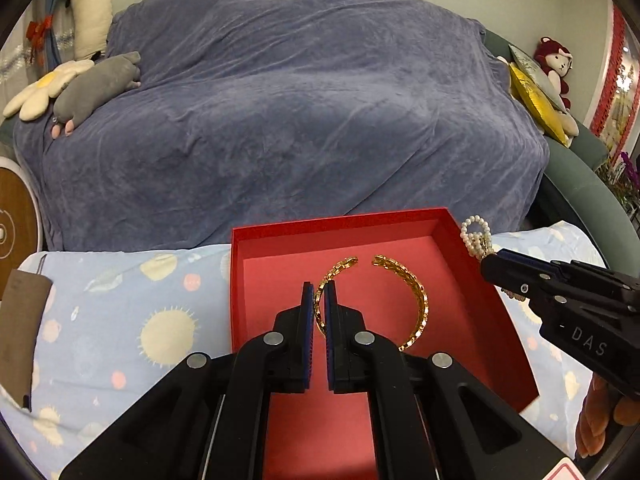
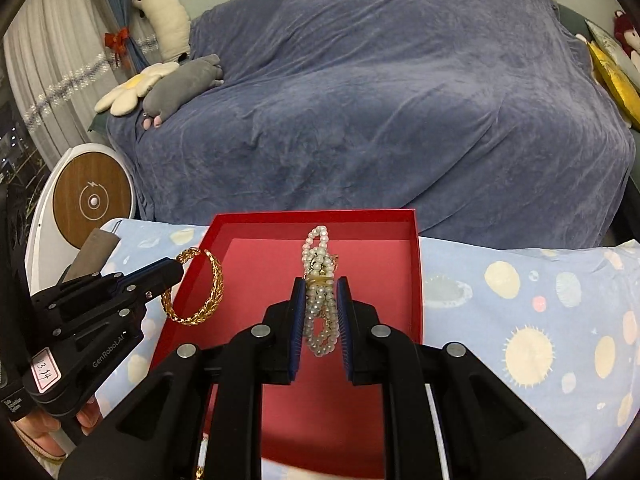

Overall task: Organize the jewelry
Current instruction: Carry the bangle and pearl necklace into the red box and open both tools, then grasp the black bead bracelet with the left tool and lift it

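A red open box (image 1: 444, 220) (image 2: 416, 280) sits on a table with a pale blue planet-print cloth. My left gripper (image 1: 319, 292) is shut on a gold open cuff bracelet (image 1: 420, 304) and holds it over the box's inside; it also shows in the right wrist view (image 2: 214, 280) at the box's left edge. My right gripper (image 2: 319, 284) is shut on a bundled pearl bracelet (image 2: 318, 256) above the box; in the left wrist view the pearls (image 1: 476, 236) stick out past the right gripper (image 1: 490, 258) by the box's right wall.
A sofa under a blue-grey blanket (image 1: 300, 100) stands right behind the table, with plush toys (image 1: 96, 88) at its left end and gold cushions (image 1: 536, 100) at its right. A round wood-faced device (image 2: 92, 200) stands at the left. A brown card (image 1: 20, 336) lies on the cloth's left.
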The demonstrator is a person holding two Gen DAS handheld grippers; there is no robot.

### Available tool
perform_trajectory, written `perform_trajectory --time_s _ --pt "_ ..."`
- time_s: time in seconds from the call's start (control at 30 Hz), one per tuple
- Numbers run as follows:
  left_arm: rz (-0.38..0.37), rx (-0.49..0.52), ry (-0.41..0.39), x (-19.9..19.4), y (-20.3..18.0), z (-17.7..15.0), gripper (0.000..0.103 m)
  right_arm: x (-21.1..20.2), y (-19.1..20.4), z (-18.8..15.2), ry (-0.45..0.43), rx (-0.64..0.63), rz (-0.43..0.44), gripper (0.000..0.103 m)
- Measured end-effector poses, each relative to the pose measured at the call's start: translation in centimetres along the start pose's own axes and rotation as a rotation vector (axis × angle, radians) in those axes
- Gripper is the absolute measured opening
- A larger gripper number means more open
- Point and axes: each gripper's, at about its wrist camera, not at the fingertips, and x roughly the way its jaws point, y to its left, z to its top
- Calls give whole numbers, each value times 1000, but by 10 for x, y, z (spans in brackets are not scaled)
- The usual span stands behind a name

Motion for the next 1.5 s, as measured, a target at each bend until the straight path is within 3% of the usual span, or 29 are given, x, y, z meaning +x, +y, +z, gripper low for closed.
perform_trajectory --time_s 0.2,0.33,0.37,0.43,0.47,0.63,0.87,1.07,1.2,1.37,1.5 --pt "41 -15 48 53 6 14 3 55 -22 9 77 43 -34 15" --pt "48 -4 68 67 3 16 10 60 -27 5 71 44 -50 17" --pt "55 0 67 67 3 16 14 55 -27 4 62 45 -53 22" --pt "79 2 51 61 1 15 38 40 -28 0 24 51 -56 36" --pt "83 -3 32 55 2 13 45 32 -29 -2 4 55 -52 41" --pt "83 -2 -54 -3 5 -4 61 -37 -28 -32 -47 41 -4 47" --pt "109 -1 -85 -92 4 -71 68 -130 -16 -106 -96 -23 -9 57" --pt "142 -33 -63 -129 -1 -134 69 -158 -7 -168 -99 -52 -28 57" --pt "116 -93 -54 -128 1 -160 69 -152 -7 -196 -72 -45 -35 57" --pt "98 -45 -5 -109 0 -178 69 -129 -2 -205 -20 -84 -66 56" --pt "70 -71 41 -92 3 -185 69 -115 -1 -209 18 -69 -42 56"
